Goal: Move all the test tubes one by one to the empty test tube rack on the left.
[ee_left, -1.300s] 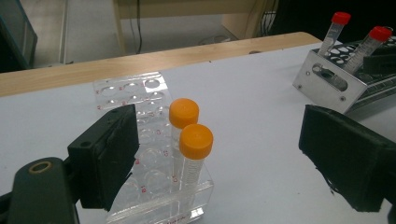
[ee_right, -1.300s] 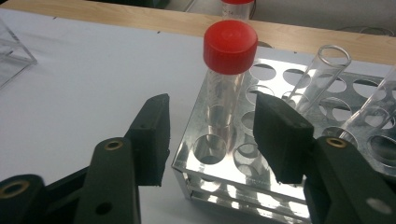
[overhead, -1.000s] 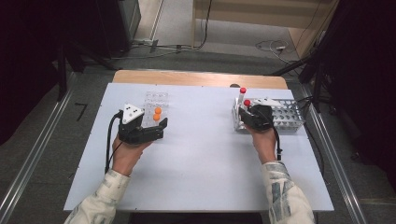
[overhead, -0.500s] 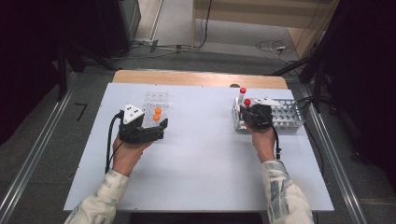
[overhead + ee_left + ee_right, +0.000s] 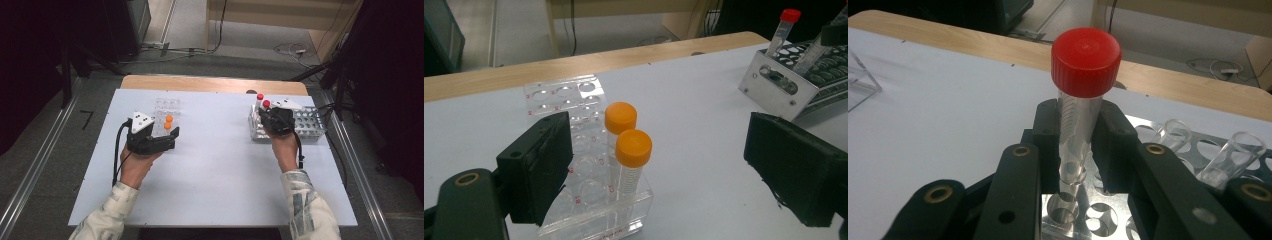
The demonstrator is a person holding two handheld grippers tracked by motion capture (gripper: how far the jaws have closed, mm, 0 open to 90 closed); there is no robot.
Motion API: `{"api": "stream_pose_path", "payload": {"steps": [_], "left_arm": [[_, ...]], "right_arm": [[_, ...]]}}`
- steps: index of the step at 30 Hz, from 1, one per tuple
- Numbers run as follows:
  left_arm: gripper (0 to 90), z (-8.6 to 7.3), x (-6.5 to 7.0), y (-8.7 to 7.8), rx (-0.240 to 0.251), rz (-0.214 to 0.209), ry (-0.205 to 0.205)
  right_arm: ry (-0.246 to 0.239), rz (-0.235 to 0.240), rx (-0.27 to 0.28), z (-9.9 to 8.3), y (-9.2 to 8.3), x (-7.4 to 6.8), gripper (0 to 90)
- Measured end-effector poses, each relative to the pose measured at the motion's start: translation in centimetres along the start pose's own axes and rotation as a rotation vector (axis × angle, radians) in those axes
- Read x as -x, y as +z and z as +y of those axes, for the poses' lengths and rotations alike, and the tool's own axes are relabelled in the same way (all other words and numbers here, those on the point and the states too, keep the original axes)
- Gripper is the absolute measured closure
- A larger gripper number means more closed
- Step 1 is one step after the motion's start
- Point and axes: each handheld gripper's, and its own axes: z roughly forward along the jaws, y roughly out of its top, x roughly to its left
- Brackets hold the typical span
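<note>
One clear red-capped tube, clamped upright in right tool, left tool apart

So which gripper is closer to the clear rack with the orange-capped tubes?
The left. The left gripper sits right at the clear rack, open jaws on either side of it. The right gripper is across the table, shut on a red-capped tube.
</note>
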Motion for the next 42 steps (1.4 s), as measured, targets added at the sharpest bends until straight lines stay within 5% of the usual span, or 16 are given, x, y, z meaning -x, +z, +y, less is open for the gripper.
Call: {"api": "stream_pose_path", "payload": {"steps": [10,20,42], "left_arm": [[12.4,0.0,0.0,0.0,-0.001,0.002,-0.002],[12.6,0.0,0.1,0.0,0.001,0.004,-0.002],[13.0,0.1,0.3,-0.3,0.013,-0.008,-0.006]], "right_arm": [[-0.006,0.009,0.013,1.1,-1.7,0.2,71.6],[-0.038,0.063,0.037,1.6,-3.1,-1.0,71.6],[-0.125,0.251,0.017,1.0,-2.5,-7.6,71.6]]}}
